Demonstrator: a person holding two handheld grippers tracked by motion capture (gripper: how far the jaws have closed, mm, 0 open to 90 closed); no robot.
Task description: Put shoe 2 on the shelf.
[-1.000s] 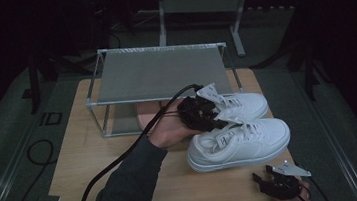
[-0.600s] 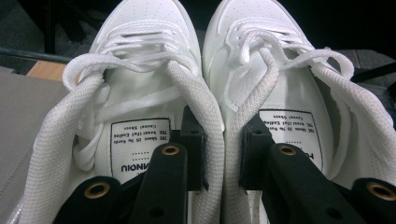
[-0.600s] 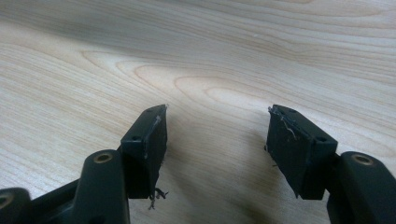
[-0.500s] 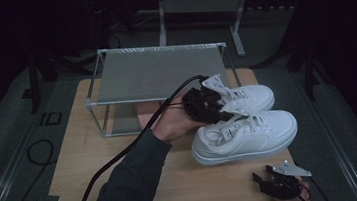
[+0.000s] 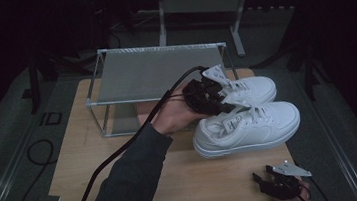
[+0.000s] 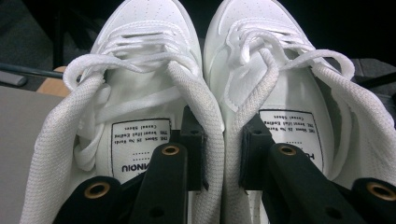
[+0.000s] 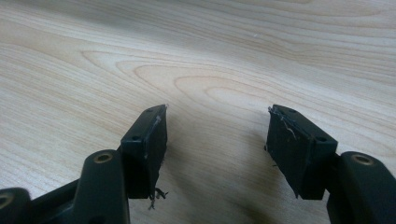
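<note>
Left gripper view: left gripper jaws pinch adjoining inner collars of white sneaker pair, lifted beside shoe rack. Racking left. Right gripper released, idle over surface.

The high view looks forward and down from above the person's edge of the wooden table, far enough off to take in the whole top, with the wire shoe rack at 12 o'clock; the left gripper view rides close behind its black jaws, facing along them into the collars of the pair of white sneakers, which the high view shares at 3 o'clock; the right gripper view hangs very near the tabletop, facing down along its jaws, sharing bare wood with the high view at 5 o'clock.
</note>
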